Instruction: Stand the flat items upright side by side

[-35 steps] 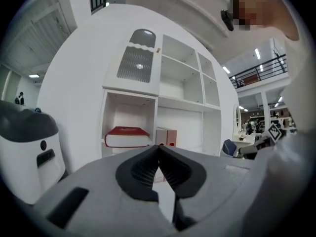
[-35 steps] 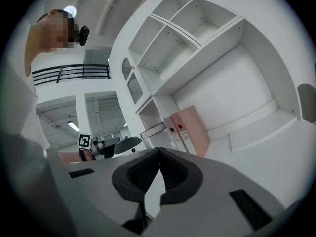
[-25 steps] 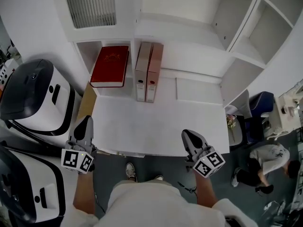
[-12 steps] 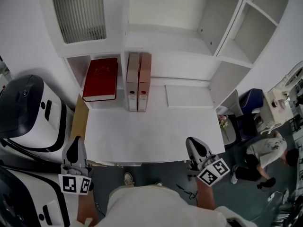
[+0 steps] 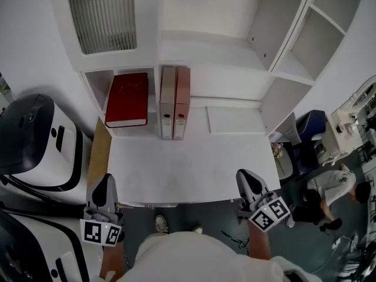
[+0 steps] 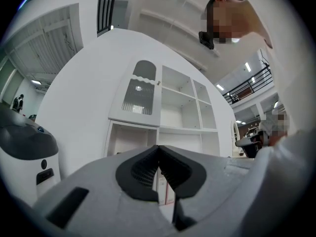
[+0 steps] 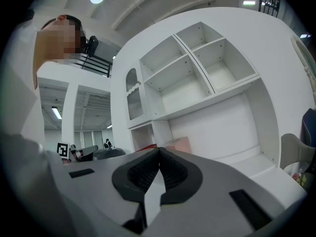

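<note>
The white surface point(image 5: 188, 169) is bare across its front and middle. It is built into a white shelving unit point(image 5: 276, 34), whose open compartments rise behind it and to the right. At the upper left the unit has a door with a ribbed pane point(image 5: 103, 16).

Under that door is a cubby where a red book point(image 5: 126, 98) lies with its broad cover facing up. Just to its right, past the cubby's wall, a beige binder point(image 5: 167, 101) and a pink binder point(image 5: 182, 101) stand upright, touching side by side with their spines towards the front.

A strip of brown cardboard point(image 5: 98, 151) stands against the left edge of the surface. Beyond it are two bulky white-and-black machines point(image 5: 35, 134). To the right, on the dark floor, are a blue chair point(image 5: 308, 134) and a crouching person point(image 5: 329, 187).

The left tongs point(image 5: 106, 187) hang off the front left corner and the right tongs point(image 5: 247, 178) near the front right edge. Both are well away from the book and binders. Each pair is pressed together at the tips with nothing between them.
</note>
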`<act>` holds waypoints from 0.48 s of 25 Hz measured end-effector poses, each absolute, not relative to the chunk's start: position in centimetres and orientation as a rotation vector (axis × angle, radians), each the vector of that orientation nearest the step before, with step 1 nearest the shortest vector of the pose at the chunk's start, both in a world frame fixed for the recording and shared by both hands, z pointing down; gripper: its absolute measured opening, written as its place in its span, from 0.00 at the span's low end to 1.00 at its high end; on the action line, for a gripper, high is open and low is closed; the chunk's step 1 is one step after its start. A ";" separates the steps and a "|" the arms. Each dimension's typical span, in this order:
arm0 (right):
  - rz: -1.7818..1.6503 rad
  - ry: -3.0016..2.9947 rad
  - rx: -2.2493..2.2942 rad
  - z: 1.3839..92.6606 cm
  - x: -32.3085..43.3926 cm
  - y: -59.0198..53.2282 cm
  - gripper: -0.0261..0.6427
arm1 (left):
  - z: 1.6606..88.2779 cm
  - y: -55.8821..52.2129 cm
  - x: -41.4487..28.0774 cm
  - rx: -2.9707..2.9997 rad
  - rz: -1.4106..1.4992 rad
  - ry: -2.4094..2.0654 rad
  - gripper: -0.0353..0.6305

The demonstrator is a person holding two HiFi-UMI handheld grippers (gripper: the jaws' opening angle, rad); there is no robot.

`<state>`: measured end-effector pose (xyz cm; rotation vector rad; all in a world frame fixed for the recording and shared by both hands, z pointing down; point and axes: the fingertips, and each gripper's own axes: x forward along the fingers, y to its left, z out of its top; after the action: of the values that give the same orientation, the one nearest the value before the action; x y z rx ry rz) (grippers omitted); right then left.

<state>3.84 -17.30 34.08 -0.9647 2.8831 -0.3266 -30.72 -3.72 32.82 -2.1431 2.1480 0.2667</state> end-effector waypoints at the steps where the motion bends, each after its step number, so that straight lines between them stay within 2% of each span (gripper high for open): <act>1: -0.320 2.887 -0.962 34.0 3.6 -17.3 0.04 | 32.8 -3.7 -30.9 -2.143 0.266 2.146 0.08; 12: -0.277 2.928 -0.934 33.8 0.4 -17.4 0.04 | 33.2 -3.9 -32.9 -2.134 0.287 2.155 0.08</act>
<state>0.40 -17.37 33.76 -0.9337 2.9284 -0.2773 -32.91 -3.88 33.16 -2.1344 2.1545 0.2865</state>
